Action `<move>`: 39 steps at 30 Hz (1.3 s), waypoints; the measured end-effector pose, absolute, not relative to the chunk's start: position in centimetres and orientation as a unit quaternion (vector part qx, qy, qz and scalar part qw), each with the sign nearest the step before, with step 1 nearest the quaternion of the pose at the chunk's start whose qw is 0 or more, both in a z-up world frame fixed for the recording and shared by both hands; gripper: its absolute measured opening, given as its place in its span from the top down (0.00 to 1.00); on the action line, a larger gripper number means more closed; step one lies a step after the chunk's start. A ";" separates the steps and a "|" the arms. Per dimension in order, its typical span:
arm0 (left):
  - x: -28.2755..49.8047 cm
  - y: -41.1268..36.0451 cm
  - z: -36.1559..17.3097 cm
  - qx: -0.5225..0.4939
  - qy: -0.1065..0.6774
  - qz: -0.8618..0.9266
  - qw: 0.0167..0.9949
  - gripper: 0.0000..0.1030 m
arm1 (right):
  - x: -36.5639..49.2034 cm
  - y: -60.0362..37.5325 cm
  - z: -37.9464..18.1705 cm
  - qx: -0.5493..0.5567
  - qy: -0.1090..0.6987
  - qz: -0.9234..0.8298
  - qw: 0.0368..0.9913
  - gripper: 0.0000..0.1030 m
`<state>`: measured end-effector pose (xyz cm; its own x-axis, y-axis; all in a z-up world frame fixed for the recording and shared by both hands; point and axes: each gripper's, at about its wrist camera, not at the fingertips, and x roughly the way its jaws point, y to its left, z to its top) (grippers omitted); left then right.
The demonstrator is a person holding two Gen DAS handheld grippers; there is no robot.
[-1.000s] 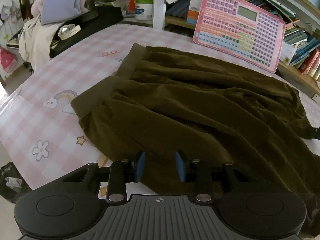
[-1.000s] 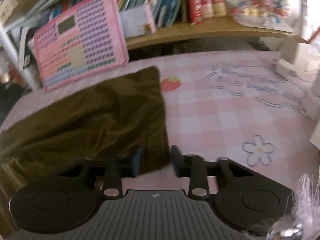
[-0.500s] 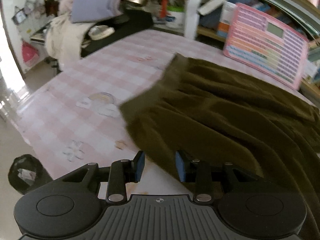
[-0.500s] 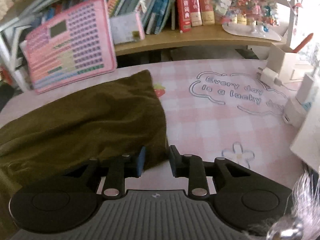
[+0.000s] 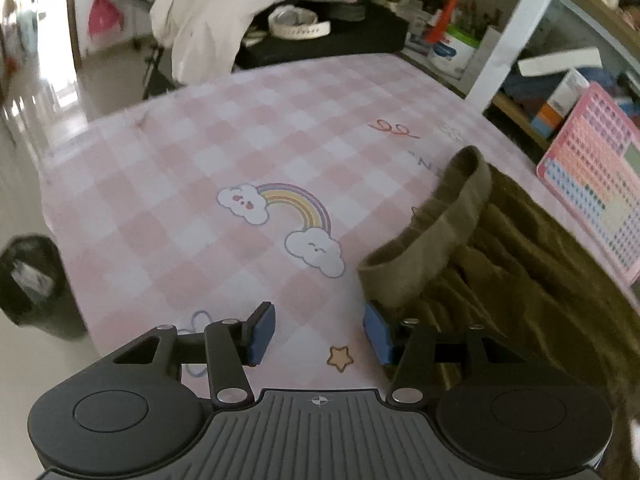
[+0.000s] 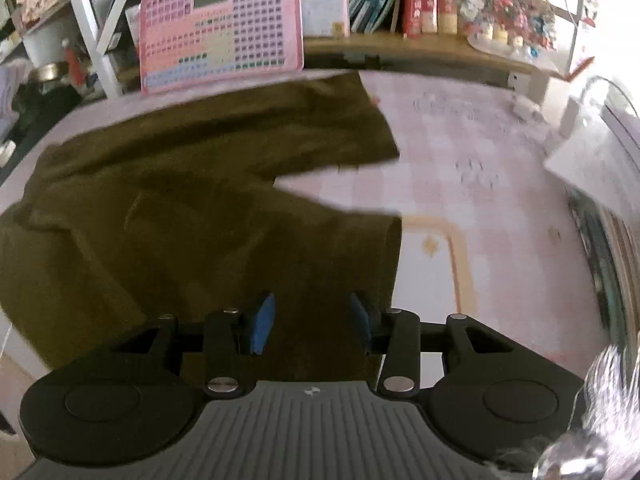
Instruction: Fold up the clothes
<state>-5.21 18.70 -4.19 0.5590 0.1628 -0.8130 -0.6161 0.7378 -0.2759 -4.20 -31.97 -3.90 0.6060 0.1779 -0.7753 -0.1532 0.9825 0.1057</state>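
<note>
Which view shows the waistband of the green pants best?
The left wrist view: the waistband lies in full, just ahead of the open left claw. The right wrist view shows only the pants legs.

Both wrist views look down close over the table (image 5: 248, 128), sharing the shorts (image 5: 532, 280).

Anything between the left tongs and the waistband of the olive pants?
Nothing visible. The left tongs are open over bare checked tablecloth, and the waistband of the olive pants lies just ahead to their right, its corner by the right pad. The pink board stands well beyond.
</note>
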 end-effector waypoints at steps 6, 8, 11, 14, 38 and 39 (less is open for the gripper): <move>-5.6 20.0 -4.5 -0.303 0.398 0.193 0.844 0.53 | -7.4 -31.2 -3.8 0.043 0.437 0.030 0.898 0.62; -5.7 20.4 -4.6 -0.315 0.395 0.179 0.844 0.56 | -8.5 -30.8 -3.8 0.051 0.436 0.010 0.899 0.62; -5.9 21.0 -5.1 -0.345 0.394 0.152 0.838 0.78 | -10.0 -30.1 -4.1 0.072 0.437 -0.008 0.896 0.64; -5.8 21.3 -5.9 -0.368 0.397 0.119 0.832 1.00 | -11.1 -29.3 -4.6 0.077 0.434 -0.025 0.897 0.67; -5.3 21.4 -5.7 -0.328 0.402 0.008 0.855 0.44 | -12.3 -26.9 -4.7 0.063 0.427 -0.079 0.898 0.73; -5.0 21.2 -5.8 -0.338 0.398 0.013 0.853 0.44 | -12.3 -27.0 -4.7 0.063 0.428 -0.079 0.898 0.73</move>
